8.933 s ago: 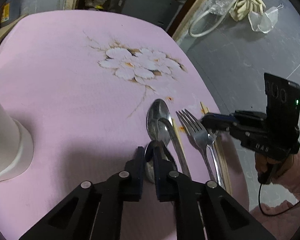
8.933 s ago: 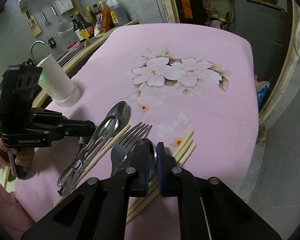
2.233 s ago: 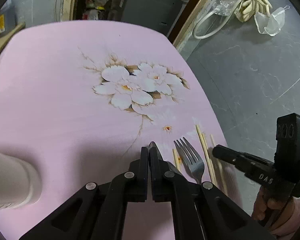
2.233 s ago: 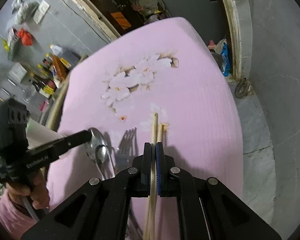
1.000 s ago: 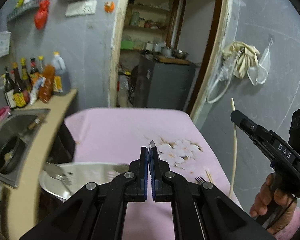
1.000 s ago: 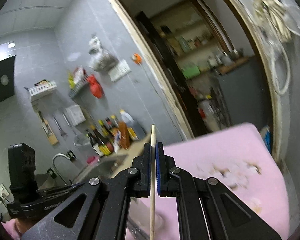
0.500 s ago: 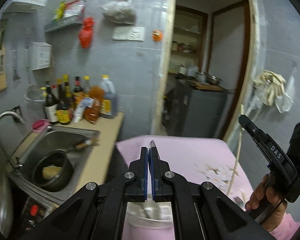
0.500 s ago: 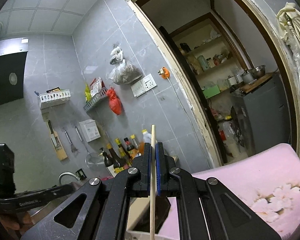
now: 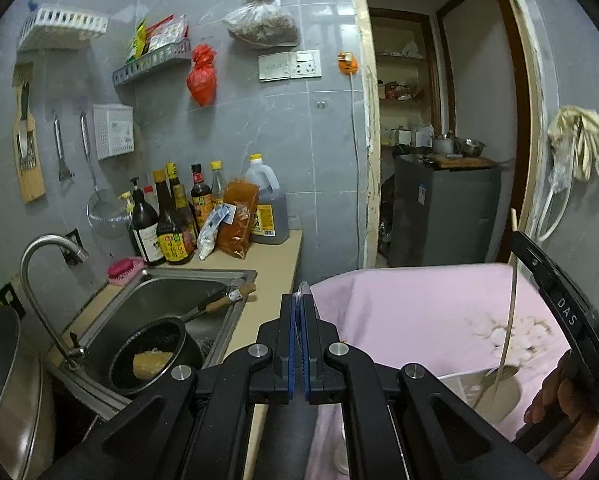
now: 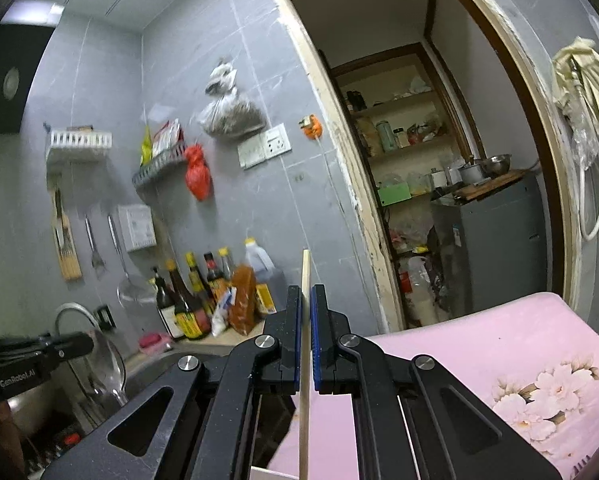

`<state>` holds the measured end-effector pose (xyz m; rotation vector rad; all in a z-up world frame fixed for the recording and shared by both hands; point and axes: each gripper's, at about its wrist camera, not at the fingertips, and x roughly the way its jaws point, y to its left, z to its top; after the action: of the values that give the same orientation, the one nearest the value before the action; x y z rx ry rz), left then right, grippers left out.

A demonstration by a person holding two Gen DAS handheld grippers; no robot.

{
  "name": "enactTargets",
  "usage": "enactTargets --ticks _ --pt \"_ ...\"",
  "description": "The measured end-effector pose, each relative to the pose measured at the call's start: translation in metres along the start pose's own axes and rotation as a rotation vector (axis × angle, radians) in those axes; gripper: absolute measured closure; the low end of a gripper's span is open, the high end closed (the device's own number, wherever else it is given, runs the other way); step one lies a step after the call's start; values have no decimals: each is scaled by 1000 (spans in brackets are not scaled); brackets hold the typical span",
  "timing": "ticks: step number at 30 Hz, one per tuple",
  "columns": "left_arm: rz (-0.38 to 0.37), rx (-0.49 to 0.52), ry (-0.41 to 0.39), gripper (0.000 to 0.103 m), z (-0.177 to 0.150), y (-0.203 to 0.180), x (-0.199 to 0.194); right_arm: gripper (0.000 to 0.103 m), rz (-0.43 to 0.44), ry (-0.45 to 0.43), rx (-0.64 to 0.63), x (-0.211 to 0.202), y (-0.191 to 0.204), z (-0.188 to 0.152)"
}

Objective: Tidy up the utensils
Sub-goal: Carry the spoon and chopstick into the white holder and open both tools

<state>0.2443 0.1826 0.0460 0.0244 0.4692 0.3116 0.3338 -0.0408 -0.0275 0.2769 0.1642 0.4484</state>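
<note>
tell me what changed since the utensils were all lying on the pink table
The left gripper has lifted a spoon off the pink table, and the right gripper a chopstick. Both utensils now hang in the air, the chopstick's lower end over the white cup. Both sets of fingers remain shut, and the cup is on the table as before.

The pink worktop [image 9: 419, 300] lies open at 3 o'clock; at 9 o'clock the bottles [image 9: 187, 216], the tap [image 9: 39, 272] and the sink [image 9: 155, 300] with its pan [image 9: 151, 356] block passage.
</note>
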Motion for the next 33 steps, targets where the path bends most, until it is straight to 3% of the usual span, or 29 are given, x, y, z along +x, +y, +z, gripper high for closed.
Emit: enactTargets --ticks 6,15,21,25,28,30,33 --pt "8 45 -13 100 -21 -15 3 99 17 34 -51 1 7 -14" --pt "-72 85 23 100 -41 -29 1 99 40 122 -76 -9 5 -31" --pt "-150 63 68 98 -47 -32 2 99 33 184 -69 -15 0 -36" --pt "-252 -23 107 97 -48 -23 2 98 27 214 -59 -21 -3 -35" --pt "-304 -75 129 96 -47 -15 4 92 26 231 -43 -25 -6 -34" --pt "-330 -106 142 96 -48 -11 5 79 25 237 -29 -28 -7 -33" --pt "-336 -121 161 95 -49 -8 7 77 18 243 -14 -33 -10 -31"
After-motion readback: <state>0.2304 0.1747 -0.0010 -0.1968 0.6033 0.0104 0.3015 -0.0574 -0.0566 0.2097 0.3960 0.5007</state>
